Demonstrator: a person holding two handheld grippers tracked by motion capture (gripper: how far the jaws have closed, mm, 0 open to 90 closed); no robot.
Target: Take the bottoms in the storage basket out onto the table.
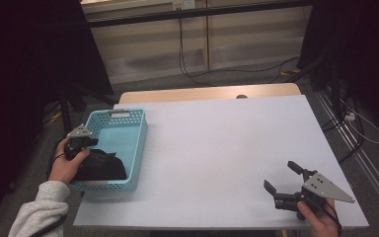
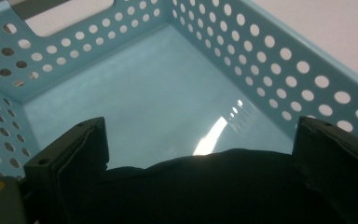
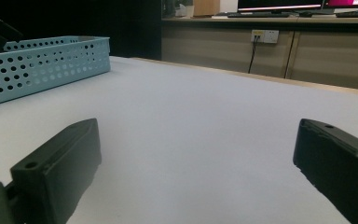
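Soft black cloth (image 2: 205,186), crumpled

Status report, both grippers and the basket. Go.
Left gripper open, over black cloth in blue basket. Right gripper open, idle, low over white table. Nothing in the way.

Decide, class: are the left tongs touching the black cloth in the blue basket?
Cannot tell. In the left gripper view the black cloth lies between the open left tongs inside the blue basket, but neither contact nor a gap shows plainly.

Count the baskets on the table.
1. The blue basket sits at the table's left edge, with a black cloth in its near end under the left gripper.
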